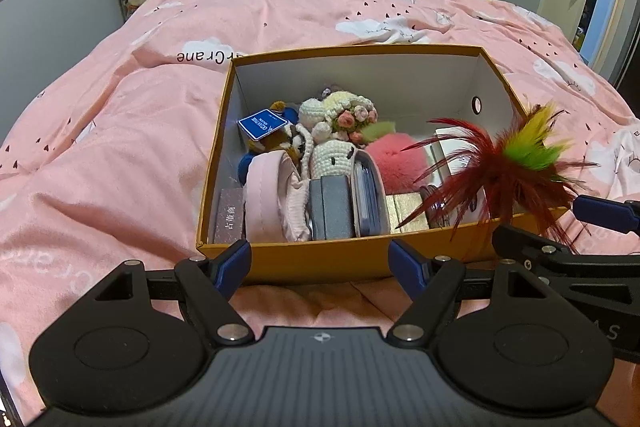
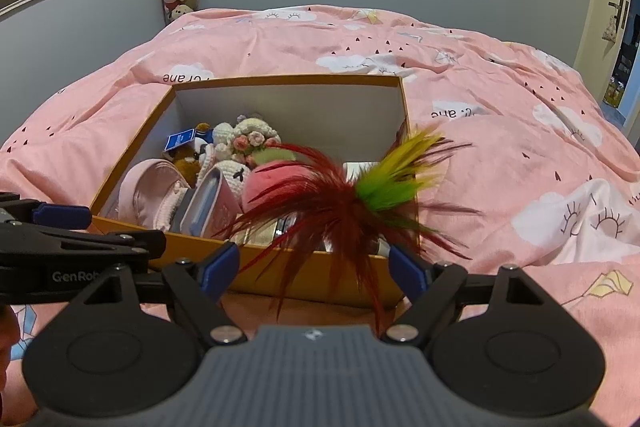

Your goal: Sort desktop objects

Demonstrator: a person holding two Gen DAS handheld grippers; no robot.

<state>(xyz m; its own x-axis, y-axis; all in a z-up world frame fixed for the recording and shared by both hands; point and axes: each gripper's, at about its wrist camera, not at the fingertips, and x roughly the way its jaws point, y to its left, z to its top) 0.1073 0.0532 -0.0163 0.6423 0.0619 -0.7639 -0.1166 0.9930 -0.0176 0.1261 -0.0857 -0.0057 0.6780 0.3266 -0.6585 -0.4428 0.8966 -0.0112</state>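
Orange box (image 1: 320,261) w/ 1 pink pompom (image 1: 394,157), 1 feather toy (image 2: 360,195) atop; both tools, left (image 1: 320,265) & right (image 2: 314,267), jaws apart, empty.

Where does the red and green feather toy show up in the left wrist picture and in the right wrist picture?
Left wrist view: the feather toy is at the right, over the right near corner of the orange box.
Right wrist view: the feather toy is in the centre, just beyond the open right gripper, over the box's near wall.
Shared landmark: the pink pompom inside the box.
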